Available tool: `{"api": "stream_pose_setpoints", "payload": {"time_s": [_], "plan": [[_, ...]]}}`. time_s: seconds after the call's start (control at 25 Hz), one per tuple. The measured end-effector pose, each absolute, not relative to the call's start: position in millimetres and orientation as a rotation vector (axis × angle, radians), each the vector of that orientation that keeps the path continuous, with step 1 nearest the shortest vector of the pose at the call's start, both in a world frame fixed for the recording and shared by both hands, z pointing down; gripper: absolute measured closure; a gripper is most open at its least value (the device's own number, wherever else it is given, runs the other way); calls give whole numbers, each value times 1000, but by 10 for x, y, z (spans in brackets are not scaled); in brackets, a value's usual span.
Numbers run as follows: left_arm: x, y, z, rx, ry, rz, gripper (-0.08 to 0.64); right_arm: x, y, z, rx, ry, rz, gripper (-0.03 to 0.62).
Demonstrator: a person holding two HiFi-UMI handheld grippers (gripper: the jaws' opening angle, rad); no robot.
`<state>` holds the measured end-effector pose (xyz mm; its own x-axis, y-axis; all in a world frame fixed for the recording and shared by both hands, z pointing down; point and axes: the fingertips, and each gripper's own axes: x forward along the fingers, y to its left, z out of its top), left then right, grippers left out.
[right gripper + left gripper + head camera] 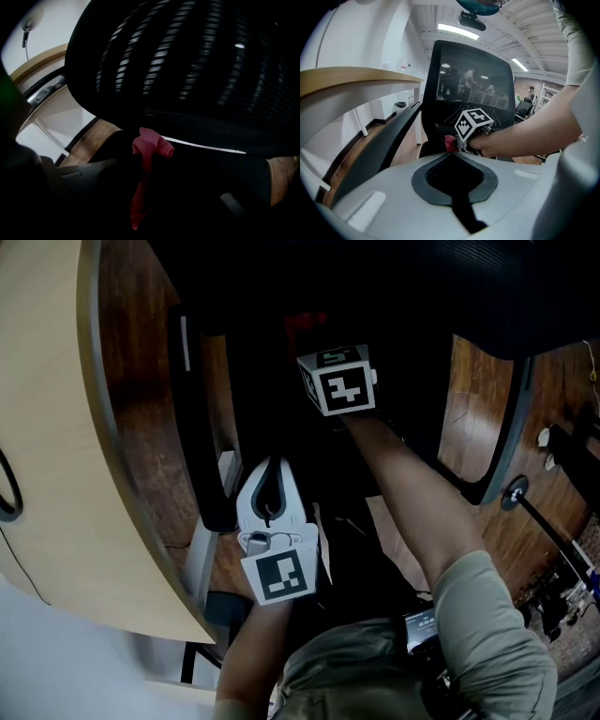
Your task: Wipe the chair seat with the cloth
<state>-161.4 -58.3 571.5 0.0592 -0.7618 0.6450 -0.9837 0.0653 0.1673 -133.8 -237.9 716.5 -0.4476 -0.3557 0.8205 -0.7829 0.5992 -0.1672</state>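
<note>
The black chair seat [281, 399] lies dark in the middle of the head view, and its mesh backrest [187, 61] fills the right gripper view. My right gripper [145, 164] is shut on a red cloth [147, 150], which bunches above the jaws and hangs below them, just over the seat near the backrest. In the left gripper view the cloth [450, 143] pokes out beside the right gripper [458, 143]. My left gripper [272, 463] hovers at the seat's near left, its white fingers meeting at the tips with nothing between them.
A pale wooden desk [47, 427] curves along the left, close to the chair's left armrest [202, 427]. The right armrest [506, 427] stands over the wood floor [469, 399]. A dark stand and cables [553, 531] sit at the far right.
</note>
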Motion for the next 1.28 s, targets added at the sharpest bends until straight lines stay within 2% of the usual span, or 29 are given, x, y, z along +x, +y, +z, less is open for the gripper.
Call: {"api": "stream_pose_setpoints", "payload": {"time_s": [0.4,0.76,0.96,1.28], "plan": [[-1186,-1465,5693,1890,-1714,506,554,475,-2814,6910,1171,-1888,717,531],[-617,-1929,5672,2027,-1650,537,554,1694,-2843,7025,1378,-1718,802,531],[-451,-1927,5786,2027,-1609,560,554,1928,-2794,7172,1387,-1688,820,531],[-696,-1737,5827,1924,-1704,524,554,1722,-2725,7040,1441,-1733,829,531]]}}
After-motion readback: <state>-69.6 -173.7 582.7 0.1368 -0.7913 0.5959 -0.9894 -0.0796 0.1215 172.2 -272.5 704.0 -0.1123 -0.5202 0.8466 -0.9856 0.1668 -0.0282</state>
